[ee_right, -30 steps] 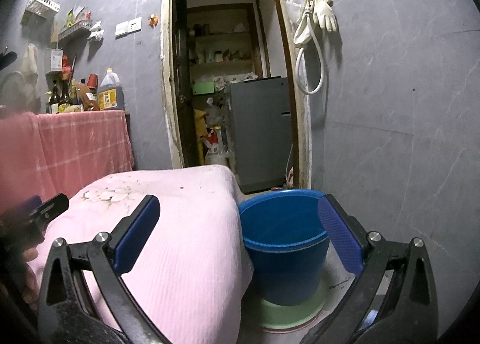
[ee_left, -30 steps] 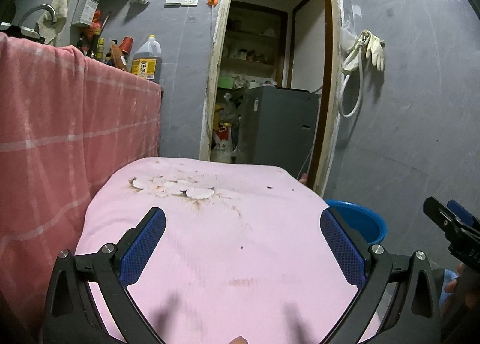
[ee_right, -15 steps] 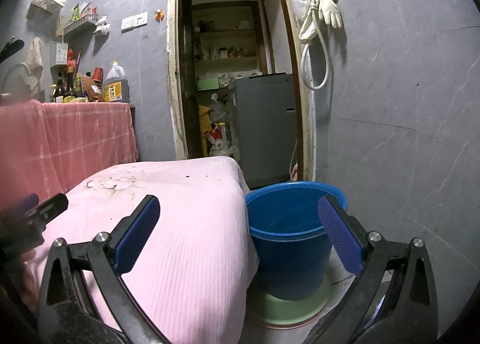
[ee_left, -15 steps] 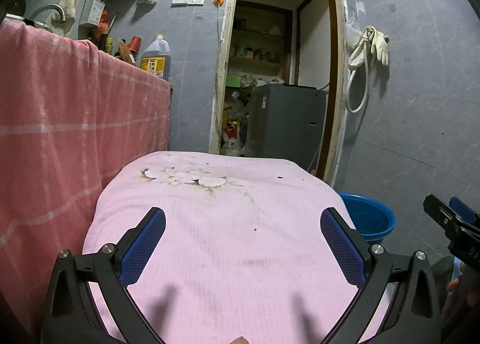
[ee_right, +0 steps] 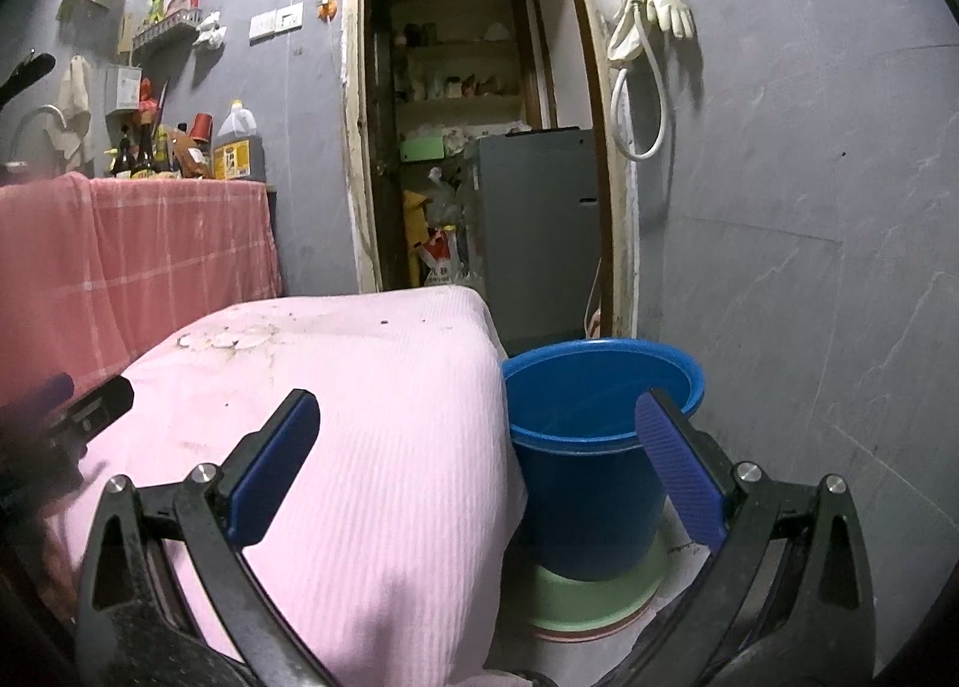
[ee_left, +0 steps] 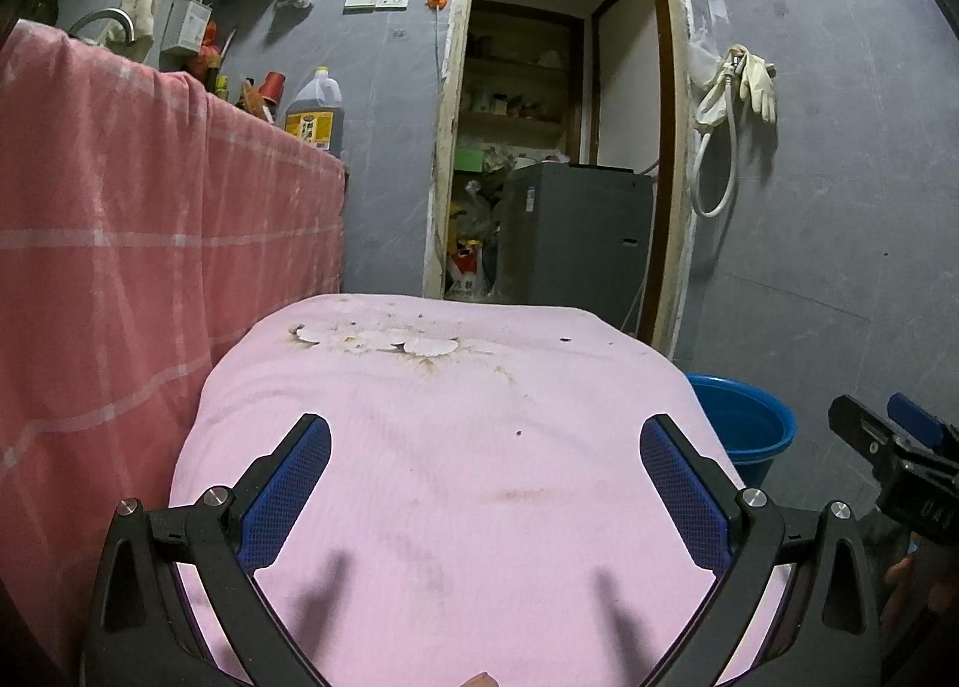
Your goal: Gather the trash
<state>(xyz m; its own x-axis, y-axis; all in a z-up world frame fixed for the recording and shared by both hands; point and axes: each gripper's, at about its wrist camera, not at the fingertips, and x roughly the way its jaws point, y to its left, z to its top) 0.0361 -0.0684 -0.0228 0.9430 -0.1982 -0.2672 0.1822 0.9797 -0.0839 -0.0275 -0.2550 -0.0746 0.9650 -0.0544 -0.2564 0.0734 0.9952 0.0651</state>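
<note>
Black tongs [ee_left: 485, 435], blue textured pads [ee_left: 287, 483], silver screws.

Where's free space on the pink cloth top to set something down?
Near half of the pink ribbed cloth, between the open left tool and the white flaky scraps, is bare. The far-left edge is crowded with scraps. To its right stands the blue plastic bucket.

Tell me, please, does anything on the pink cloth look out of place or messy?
Yes. Pale flat scraps lie scattered at the far end of the pink cloth, ringed by brownish stains, with dark specks nearby. The blue bucket beside it looks upright. Both tongs, left and right, are open and hold nothing.
</note>
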